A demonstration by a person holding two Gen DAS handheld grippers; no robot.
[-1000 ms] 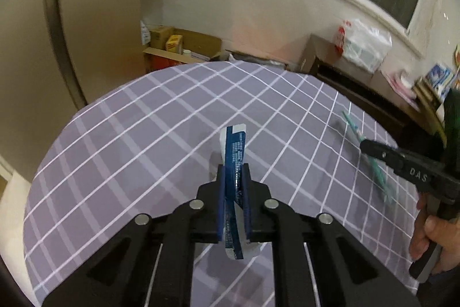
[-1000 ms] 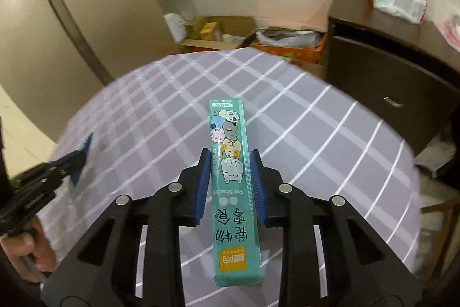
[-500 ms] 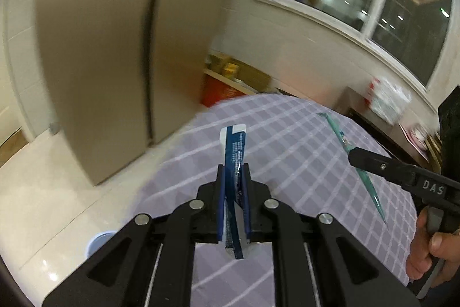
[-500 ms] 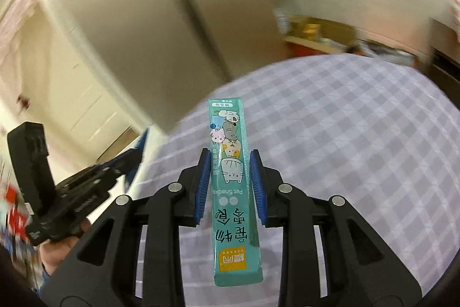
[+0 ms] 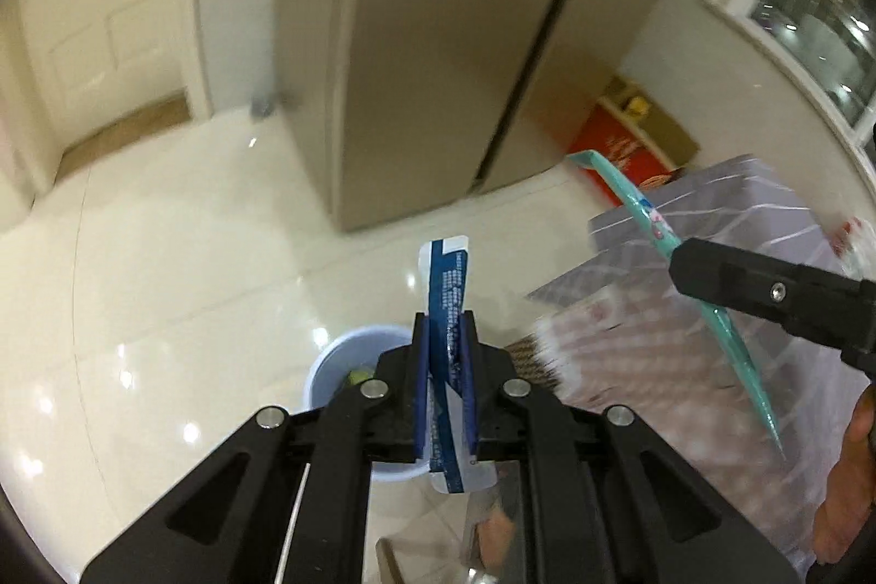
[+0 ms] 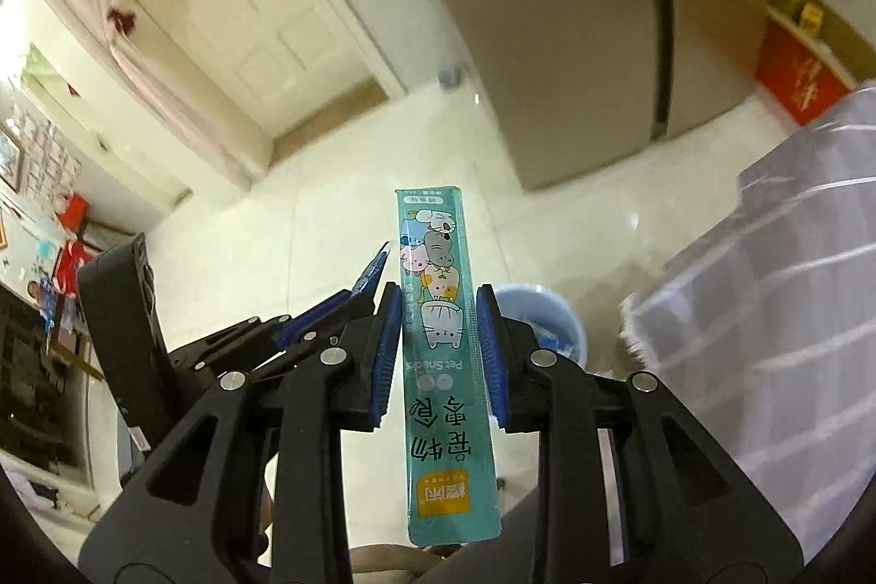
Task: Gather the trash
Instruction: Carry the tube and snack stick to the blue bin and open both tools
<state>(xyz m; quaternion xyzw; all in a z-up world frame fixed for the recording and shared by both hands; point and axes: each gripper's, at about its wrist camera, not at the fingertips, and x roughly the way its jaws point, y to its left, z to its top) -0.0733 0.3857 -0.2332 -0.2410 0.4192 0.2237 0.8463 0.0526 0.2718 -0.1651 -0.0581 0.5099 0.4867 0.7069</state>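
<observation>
Left tongs (image 5: 444, 381) clamped on blue wrapper (image 5: 449, 288); right tongs (image 6: 438, 354) on teal sachet (image 6: 441, 337). Light, limp, slippery; best gripped mid-length.

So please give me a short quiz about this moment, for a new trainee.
1. True or false: the left gripper is shut on a blue wrapper.
2. Which words in Latin letters are printed on the teal sachet between the fingers of the right gripper?
3. The pale blue bin stands on: A) the table B) the floor C) a chair.

Key: 1 true; 2 "Pet Snacks"; 3 B.
</observation>
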